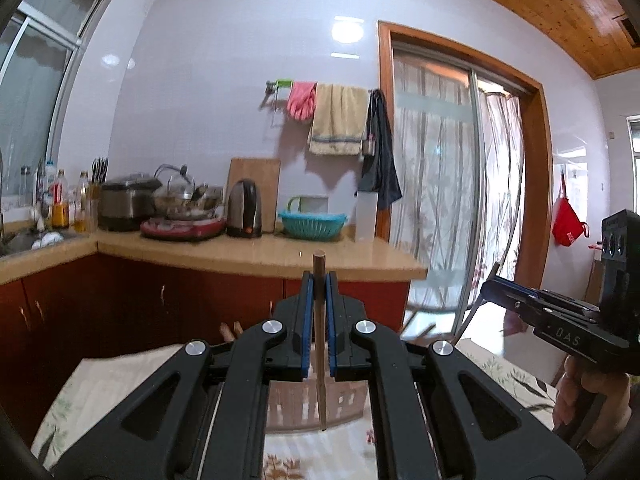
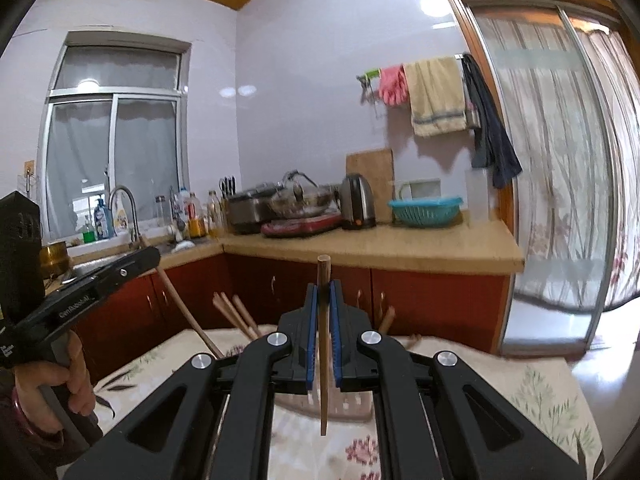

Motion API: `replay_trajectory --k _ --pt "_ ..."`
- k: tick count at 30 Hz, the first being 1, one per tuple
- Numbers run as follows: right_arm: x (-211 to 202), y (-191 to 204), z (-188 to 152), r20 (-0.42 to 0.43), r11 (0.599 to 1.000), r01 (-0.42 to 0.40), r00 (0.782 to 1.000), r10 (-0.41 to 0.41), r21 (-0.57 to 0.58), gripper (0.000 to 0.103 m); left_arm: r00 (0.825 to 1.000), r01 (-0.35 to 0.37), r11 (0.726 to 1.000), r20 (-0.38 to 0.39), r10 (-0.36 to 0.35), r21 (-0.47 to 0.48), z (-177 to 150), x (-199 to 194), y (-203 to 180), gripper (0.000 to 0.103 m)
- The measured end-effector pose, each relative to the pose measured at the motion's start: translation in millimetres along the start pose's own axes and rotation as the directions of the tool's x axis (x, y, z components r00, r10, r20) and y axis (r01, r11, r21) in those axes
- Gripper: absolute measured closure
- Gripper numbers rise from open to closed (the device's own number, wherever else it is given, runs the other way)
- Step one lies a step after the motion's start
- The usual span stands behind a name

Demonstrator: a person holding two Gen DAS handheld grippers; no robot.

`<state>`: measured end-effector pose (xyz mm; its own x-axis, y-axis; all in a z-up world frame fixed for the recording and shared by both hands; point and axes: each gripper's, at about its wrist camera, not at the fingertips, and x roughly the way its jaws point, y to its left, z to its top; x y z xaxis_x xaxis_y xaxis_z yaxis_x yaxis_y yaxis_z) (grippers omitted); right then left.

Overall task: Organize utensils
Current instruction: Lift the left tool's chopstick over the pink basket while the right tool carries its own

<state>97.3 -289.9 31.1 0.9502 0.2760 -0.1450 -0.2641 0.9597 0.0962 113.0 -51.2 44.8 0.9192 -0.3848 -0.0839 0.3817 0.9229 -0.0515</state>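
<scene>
My left gripper (image 1: 319, 280) is shut on a brown wooden chopstick (image 1: 321, 380) that stands upright between its blue pads. Its lower tip hangs over a pale slotted utensil holder (image 1: 296, 404) on the floral tablecloth (image 1: 100, 384). In the right wrist view my right gripper (image 2: 324, 288) is likewise shut on an upright chopstick (image 2: 324, 368), above the same holder (image 2: 352, 404). Several more chopsticks (image 2: 236, 316) lean up behind the table's far edge. Each gripper shows in the other's view, at the right (image 1: 490, 284) and at the left (image 2: 154, 256), with a hand on each handle.
Beyond the table runs a wooden counter (image 2: 400, 248) over red cabinets, carrying a kettle (image 2: 358, 204), a teal basket (image 2: 426, 210), pots and bottles. A sink (image 2: 96, 260) lies left under the window. A curtained sliding door (image 2: 560, 160) stands at the right.
</scene>
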Motion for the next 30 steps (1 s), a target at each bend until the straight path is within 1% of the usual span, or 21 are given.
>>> replay_trajectory --k 8,13,17,22,30 --pt "22.5 1.1 30.1 0.075 0.999 -0.006 0.997 0.009 -0.036 0.096 0.997 -0.013 0.999 0.08 0.011 0.032 28.9 20.6 -1.8 0.096" --pt "40.3 -3.3 39.5 0.091 0.999 0.005 0.996 0.0 -0.05 0.096 0.995 -0.02 0.998 0.103 0.014 0.053 39.4 37.4 -1.7 0.096" --pt "56.1 -7.8 41.4 0.092 0.998 0.013 0.996 -0.008 -0.059 0.096 0.992 -0.037 0.997 0.119 0.029 0.065 41.7 52.4 1.3 0.097" --pt "70.6 -14.3 40.1 0.089 0.998 0.023 0.996 -0.017 -0.062 0.096 0.992 -0.069 0.994 0.112 0.059 0.084 36.2 70.0 5.2 0.096" --pt "93.1 -23.0 25.7 0.059 0.998 0.03 0.998 -0.027 -0.048 0.096 0.995 -0.093 0.993 0.036 0.091 0.066 10.2 99.5 19.2 0.096"
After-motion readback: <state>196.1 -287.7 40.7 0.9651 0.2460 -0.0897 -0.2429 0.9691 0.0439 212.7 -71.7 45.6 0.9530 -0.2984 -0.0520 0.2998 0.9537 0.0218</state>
